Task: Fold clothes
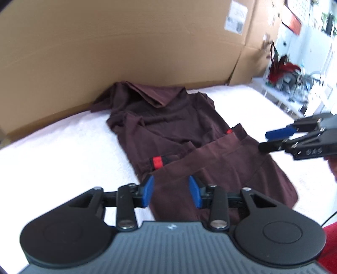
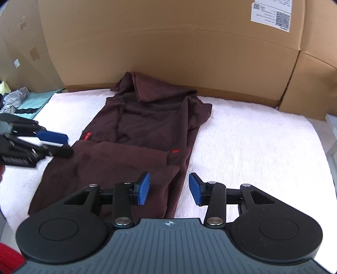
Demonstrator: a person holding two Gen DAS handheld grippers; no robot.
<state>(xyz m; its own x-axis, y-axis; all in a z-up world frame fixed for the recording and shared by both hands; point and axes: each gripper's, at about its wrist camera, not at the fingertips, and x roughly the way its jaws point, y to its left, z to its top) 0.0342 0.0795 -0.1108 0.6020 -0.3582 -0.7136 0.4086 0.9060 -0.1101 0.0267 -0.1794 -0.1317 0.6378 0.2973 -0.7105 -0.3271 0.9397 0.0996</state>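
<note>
You had both sleeves folded in on the brown shirt (image 2: 134,134); left gripper (image 1: 171,192) and right gripper (image 2: 169,187) stood parted, empty. Next: grasp the near hem.

1. White towel (image 2: 252,134) lies bare on both sides of the brown garment (image 2: 147,130).
2. Cardboard wall (image 2: 168,52) closes off the far edge, touching the garment's far end.
3. Clothes pile (image 2: 14,99) crowds the far left corner.

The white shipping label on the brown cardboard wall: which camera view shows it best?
The right wrist view shows the white shipping label best: sharp, with printed codes visible, at the top right of the brown cardboard wall. In the left wrist view the label is blurred and nothing on it is legible.
</note>
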